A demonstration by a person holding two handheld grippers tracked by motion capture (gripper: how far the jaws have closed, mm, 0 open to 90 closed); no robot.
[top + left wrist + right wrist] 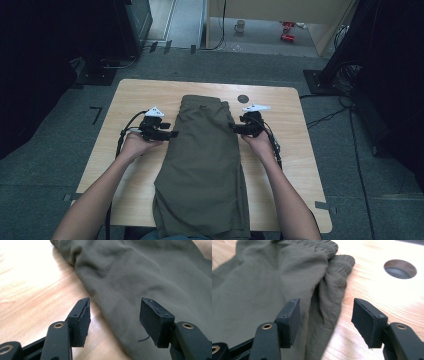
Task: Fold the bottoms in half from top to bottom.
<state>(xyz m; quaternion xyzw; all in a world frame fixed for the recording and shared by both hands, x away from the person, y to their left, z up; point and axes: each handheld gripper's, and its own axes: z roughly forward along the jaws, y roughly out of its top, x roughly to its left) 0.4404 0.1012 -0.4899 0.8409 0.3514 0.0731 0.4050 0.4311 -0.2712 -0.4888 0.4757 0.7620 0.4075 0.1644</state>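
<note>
because the olive trousers [202, 165] are thin woven cloth, they will likely handle as light, limp and a little slippery, sagging and unfolding wherever they are not supported, so a pinch through all the layers at an edge looks safer than a grab at the flat middle. they lie folded lengthwise down the centre of the wooden table [295, 150], the gathered elastic end toward the far side near a round hole [243, 98] in the tabletop and the near end hanging over the person's edge. the left gripper [172, 134] sits at the cloth's left edge with its jaws apart, the fold line running between its pads [83, 320] and nothing pinched. the right gripper [234, 127] sits at the right edge, jaws likewise apart, astride the loose folded layers just below the elastic band [322, 246]. those doubled side edges seem the best places to take hold. no brand, label or readable writing appears on the cloth, the grippers or the table.
</note>
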